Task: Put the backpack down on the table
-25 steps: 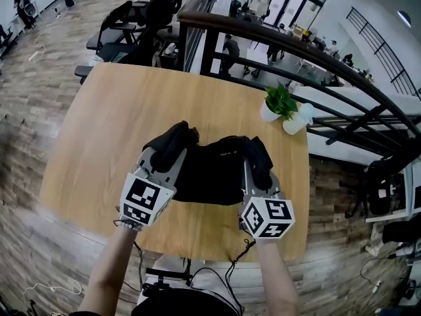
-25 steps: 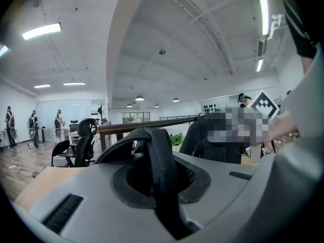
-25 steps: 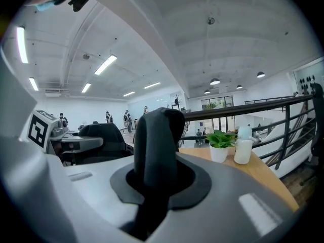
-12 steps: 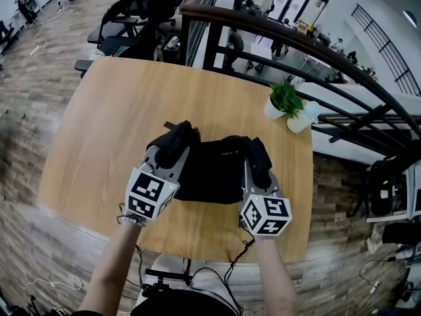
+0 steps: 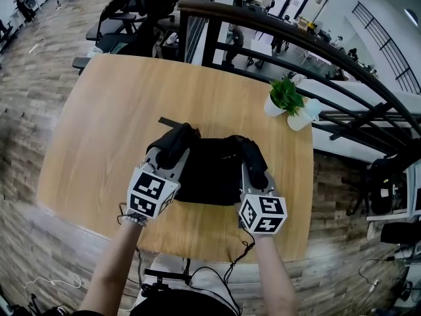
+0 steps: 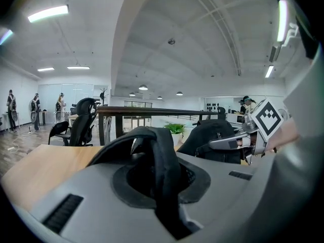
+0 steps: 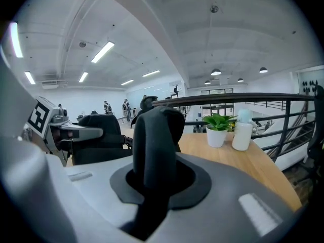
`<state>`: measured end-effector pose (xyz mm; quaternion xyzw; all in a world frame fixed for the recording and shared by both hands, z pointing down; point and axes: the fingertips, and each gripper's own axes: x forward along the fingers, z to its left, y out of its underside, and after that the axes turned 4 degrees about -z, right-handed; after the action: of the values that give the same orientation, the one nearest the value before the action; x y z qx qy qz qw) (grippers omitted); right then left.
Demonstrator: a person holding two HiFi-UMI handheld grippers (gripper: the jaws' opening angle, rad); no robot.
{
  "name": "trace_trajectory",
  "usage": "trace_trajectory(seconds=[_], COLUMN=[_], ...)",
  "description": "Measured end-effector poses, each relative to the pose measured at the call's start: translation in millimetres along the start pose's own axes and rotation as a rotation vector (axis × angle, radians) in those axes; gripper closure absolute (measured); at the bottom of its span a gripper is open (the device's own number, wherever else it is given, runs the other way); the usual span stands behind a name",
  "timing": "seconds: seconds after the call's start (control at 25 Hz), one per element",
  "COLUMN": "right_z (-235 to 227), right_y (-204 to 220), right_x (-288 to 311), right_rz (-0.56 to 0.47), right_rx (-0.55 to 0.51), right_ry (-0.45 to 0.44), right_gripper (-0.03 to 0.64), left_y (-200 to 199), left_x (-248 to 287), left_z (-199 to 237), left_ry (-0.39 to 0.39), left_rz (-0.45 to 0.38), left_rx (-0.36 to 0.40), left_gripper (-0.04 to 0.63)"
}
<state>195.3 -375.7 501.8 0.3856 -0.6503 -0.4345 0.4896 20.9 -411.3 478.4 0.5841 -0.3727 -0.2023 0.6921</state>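
Head view, backpack: the black backpack [image 5: 209, 171] sits over the near half of the counter [image 5: 112, 124], a little right of its middle and close to the near edge. Whether its base rests on the wood cannot be told.
Head view, left tongs: the left tongs [image 5: 171, 150] are clamped on the left shoulder strap [image 5: 179, 137], which humps up over them.
Head view, right tongs: the right tongs [image 5: 255, 168] are clamped on the right shoulder strap [image 5: 250, 151]. Both marker cubes sit toward the near edge.
Head view, far right corner: a potted plant [image 5: 283, 101] has a white bottle [image 5: 301, 117] just beside it, well apart from the backpack.
Head view, beyond the counter: a dark railing [image 5: 296, 41] and black chairs [image 5: 141, 8].
Left gripper view: the jaws are pressed on the padded strap, which rises in a loop between them. The backpack body and the right tongs show at the right.
Right gripper view: the jaws are pinched on the thick upright strap. The left tongs and backpack body are at the left. The plant and bottle stand on the counter at the right, before the railing.
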Motion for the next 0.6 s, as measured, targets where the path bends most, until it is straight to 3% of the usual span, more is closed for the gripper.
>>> trace_trajectory(seconds=[0.6], right_z=[-3.0], right_y=[38.8], right_x=[12.0], right_rz=[0.114], right_rx=[-0.043], right_ry=[-0.022], right_gripper=[0.543], left_y=[23.5], left_x=[21.9], left_z=[-1.6], left_ry=[0.024], left_rz=[0.049], left_rx=[-0.037], left_gripper=[0.537])
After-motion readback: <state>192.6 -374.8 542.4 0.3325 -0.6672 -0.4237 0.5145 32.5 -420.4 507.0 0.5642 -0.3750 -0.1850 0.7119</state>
